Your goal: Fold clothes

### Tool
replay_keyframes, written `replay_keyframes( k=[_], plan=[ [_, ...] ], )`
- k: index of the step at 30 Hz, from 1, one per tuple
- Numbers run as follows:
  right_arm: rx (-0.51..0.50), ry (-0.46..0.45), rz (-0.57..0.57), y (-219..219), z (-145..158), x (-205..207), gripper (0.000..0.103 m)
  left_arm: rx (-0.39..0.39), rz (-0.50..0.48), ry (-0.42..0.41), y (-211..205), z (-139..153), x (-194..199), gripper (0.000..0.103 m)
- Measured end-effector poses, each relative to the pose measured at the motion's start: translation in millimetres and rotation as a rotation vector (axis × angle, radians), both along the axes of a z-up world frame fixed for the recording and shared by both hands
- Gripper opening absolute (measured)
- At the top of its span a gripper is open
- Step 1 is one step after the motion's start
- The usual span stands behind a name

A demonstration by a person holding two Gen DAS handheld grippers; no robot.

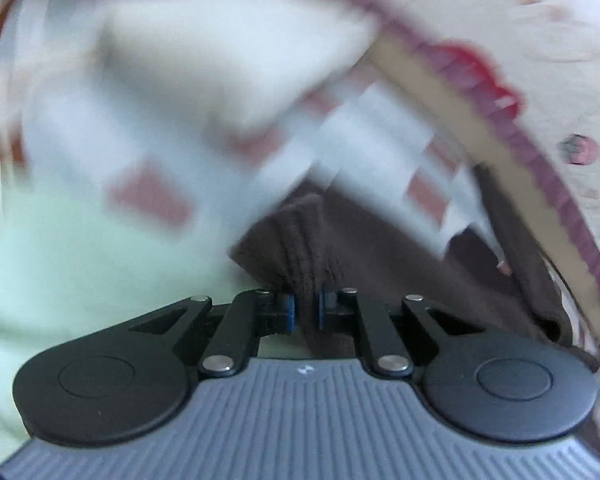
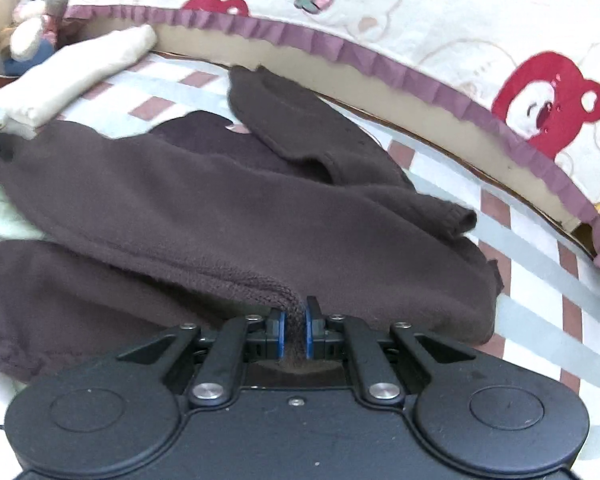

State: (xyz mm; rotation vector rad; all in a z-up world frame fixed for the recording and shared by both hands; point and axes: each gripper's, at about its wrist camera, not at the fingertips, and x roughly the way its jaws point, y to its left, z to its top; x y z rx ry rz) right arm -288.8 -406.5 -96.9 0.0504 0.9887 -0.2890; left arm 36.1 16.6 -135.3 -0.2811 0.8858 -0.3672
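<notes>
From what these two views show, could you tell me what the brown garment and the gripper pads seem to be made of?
The brown garment looks like a soft knit, perhaps fleece or wool blend: matte, fuzzy, with a ribbed hem where the right gripper pinches it. The pads look like blue rubber or foam on black, probably plastic, fingers; the exact material is unclear.

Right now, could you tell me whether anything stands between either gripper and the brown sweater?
Nothing visible does: the left gripper and right gripper are each already shut on the brown sweater's knitted edge.
</notes>
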Motion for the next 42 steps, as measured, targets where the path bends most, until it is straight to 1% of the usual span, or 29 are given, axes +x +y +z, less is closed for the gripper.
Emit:
replay_keyframes(
  k=[2,3,5,6,8,10,12,14,16,17,19,21,23,24,25,26,27,28,30,31,33,34,35,36,37,38,39,40,42],
  plan=[
    [0.030,-0.005,0.053,-0.4,6.3,1.6,0.009,0.028,-0.051,-0.163,-5.4,38.7,-4.0,0.008],
    [0.044,-0.006,0.081,-1.7,9.8,2.7,0.009,0.010,-0.064,-0.203,-4.7,54.4,-4.2,0.008],
    [0.068,0.003,0.116,-8.4,19.0,2.2,0.009,-0.019,-0.071,-0.254,1.5,87.7,-6.4,0.008],
    [0.096,0.008,0.128,-11.1,24.8,-1.1,0.009,-0.034,-0.074,-0.276,5.0,103.8,-8.1,0.008],
    [0.160,0.022,0.150,-14.4,33.0,-9.9,0.009,-0.074,-0.068,-0.273,21.0,122.7,-22.5,0.008],
    [0.215,0.061,0.177,-13.6,31.6,-18.5,0.009,-0.050,-0.046,-0.202,40.4,109.3,-40.1,0.008],
    [0.240,0.114,0.200,-8.9,22.3,-24.6,0.009,-0.022,-0.024,-0.124,59.8,93.8,-57.7,0.008],
    [0.222,0.162,0.235,-3.6,11.7,-24.3,0.009,0.034,0.002,0.060,76.9,50.4,-72.7,0.008],
    [0.215,0.177,0.254,-2.8,4.5,-17.7,0.009,0.076,0.035,0.243,92.2,7.4,-87.3,0.008],
    [0.218,0.180,0.261,-2.7,1.5,-12.6,0.009,0.074,0.041,0.313,98.4,-10.3,-96.5,0.009],
    [0.193,0.190,0.290,0.9,-1.9,-3.1,0.010,0.109,0.057,0.367,106.3,-22.3,-107.2,0.011],
    [0.174,0.212,0.332,6.8,-4.3,4.8,0.012,0.159,0.074,0.347,119.5,-12.1,-106.1,0.011],
    [0.193,0.241,0.378,10.7,-5.6,7.8,0.018,0.207,0.090,0.325,132.2,-1.4,-104.4,0.015],
    [0.212,0.247,0.394,11.2,-5.3,8.3,0.020,0.205,0.092,0.297,135.3,8.4,-99.5,0.020],
    [0.246,0.231,0.396,9.3,-2.4,8.0,0.021,0.203,0.095,0.269,138.5,18.2,-94.5,0.028],
    [0.291,0.203,0.388,4.6,2.1,8.5,0.022,0.199,0.094,0.242,140.7,27.7,-88.9,0.033],
    [0.341,0.162,0.370,-2.1,8.5,8.8,0.025,0.186,0.076,0.218,136.9,35.1,-79.5,0.043],
    [0.394,0.109,0.348,-9.7,16.8,9.4,0.025,0.176,0.047,0.204,129.3,38.8,-69.0,0.049],
    [0.510,-0.019,0.313,-25.6,36.3,11.9,0.027,0.151,-0.014,0.182,109.5,40.8,-45.8,0.053],
    [0.548,-0.099,0.300,-33.3,47.6,13.7,0.029,0.136,-0.043,0.173,97.8,39.3,-33.2,0.056],
    [0.594,-0.233,0.272,-46.8,64.5,17.3,0.041,0.128,-0.047,0.161,75.6,29.1,-4.9,0.057],
    [0.596,-0.276,0.235,-53.4,68.8,22.0,0.043,0.134,-0.035,0.166,65.2,21.8,6.5,0.057],
    [0.556,-0.294,0.189,-57.8,70.5,28.8,0.043,0.138,-0.026,0.172,55.2,14.9,17.5,0.057],
    [0.498,-0.303,0.144,-60.6,71.5,36.1,0.043,0.120,-0.044,0.178,47.3,10.9,26.3,0.057],
    [0.381,-0.284,0.104,-57.5,69.3,45.1,0.043,0.105,-0.061,0.182,39.3,7.1,34.7,0.057],
    [0.241,-0.251,0.075,-51.6,63.5,55.7,0.044,0.109,-0.068,0.174,30.4,4.1,40.6,0.057],
    [0.114,-0.218,0.075,-44.8,54.2,67.4,0.044,0.113,-0.075,0.166,21.4,1.0,46.4,0.058],
    [0.013,-0.187,0.079,-39.7,44.3,79.3,0.044,0.118,-0.082,0.158,12.5,-2.1,52.3,0.058],
    [-0.013,-0.144,0.106,-40.1,21.9,103.3,0.043,0.126,-0.097,0.142,-5.3,-8.3,64.1,0.058]
  ],
)
